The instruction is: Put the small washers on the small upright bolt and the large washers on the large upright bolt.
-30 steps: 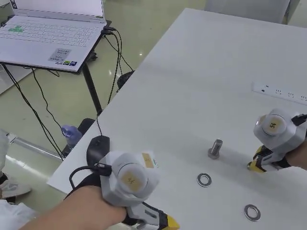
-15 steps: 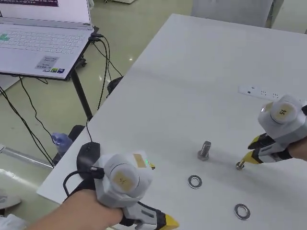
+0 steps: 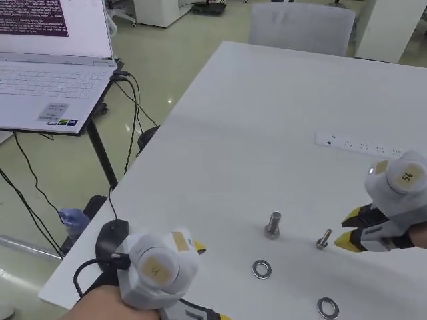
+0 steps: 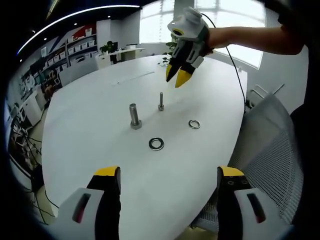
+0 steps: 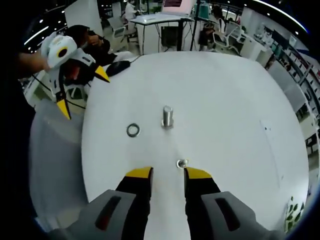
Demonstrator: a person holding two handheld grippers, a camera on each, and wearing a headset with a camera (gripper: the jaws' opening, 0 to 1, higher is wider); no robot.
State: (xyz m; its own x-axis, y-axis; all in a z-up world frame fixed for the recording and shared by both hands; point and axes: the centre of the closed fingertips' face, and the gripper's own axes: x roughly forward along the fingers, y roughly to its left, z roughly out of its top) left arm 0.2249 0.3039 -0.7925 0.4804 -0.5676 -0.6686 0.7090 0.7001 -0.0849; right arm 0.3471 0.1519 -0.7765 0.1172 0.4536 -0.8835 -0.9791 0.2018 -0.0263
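no washer is on a bolt yet, so i judge this to be the very start: picking the first one.

my left tongs [image 4: 169,172] are spread wide with nothing between them, hanging over the near edge of the white tabletop [image 3: 267,133]. my right tongs [image 3: 347,229] are set to a narrow gap, also empty, with their yellow tips just to the right of the small upright steel bolt [image 3: 323,239], close but not touching as far as i can tell. in the right gripper view that bolt stands just beyond the tips.

the large upright steel bolt [image 3: 273,225] stands on its head just left of the small one, the two a little apart. both flat steel washers lie loose on the tabletop on my side of the bolts: the first washer [image 3: 261,269] is just near of the large bolt, and the second washer [image 3: 327,307] is nearer to me and further right, near of the small bolt. i cannot tell from here which is the small one and which the large.

next i'd expect to bring the right tongs back toward me and down onto the second washer. it lies flat and thin, so the tips will likely have to meet the tabletop and pinch across the rim. then lift it, size it against the bolts, and centre the hole over the matching one.
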